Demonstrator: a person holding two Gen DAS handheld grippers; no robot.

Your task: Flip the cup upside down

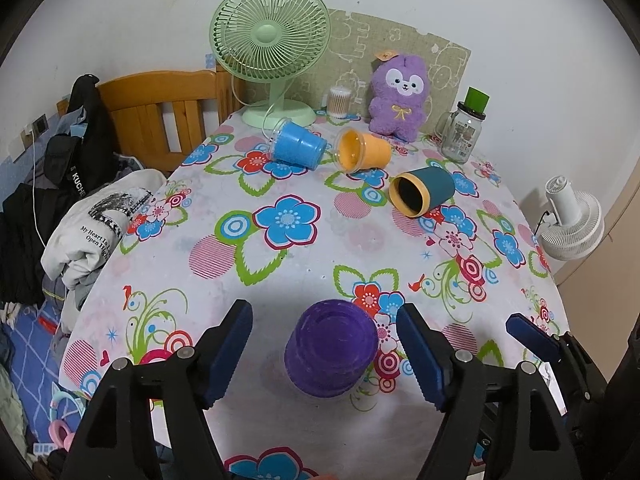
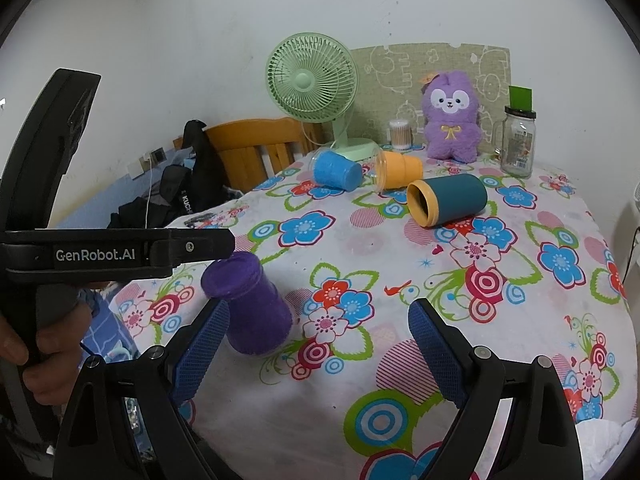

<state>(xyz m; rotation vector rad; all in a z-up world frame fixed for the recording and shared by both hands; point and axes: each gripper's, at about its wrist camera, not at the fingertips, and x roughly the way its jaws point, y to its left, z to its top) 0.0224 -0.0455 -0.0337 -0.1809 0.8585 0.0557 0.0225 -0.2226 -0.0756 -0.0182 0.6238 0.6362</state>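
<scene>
the left claw stands open, its 2 blue pads spread wide to either side of the purple cup, neither pad touching it. the cup sits mouth down on the surface, base up, near the front edge. the right claw is also open and holds nothing; from its own view the purple cup lies just past its left pad, under the body of the left claw, and whether that pad brushes the cup is hard to tell. a hand grips the left tool's handle at the left edge of that view.

farther out on the flowered cloth, 3 more cups lie on their sides: a teal cup with an orange rim, mouth toward the camera; an orange cup behind it; and a blue cup to the left, near the orange one. along the back stand a green fan, a tub of cotton swabs, a purple plush and a glass jar with a green cap, all before a patterned board leaning on the wall. a wooden headboard and piled clothes lie left of the surface, and a white fan sits to the right.
</scene>
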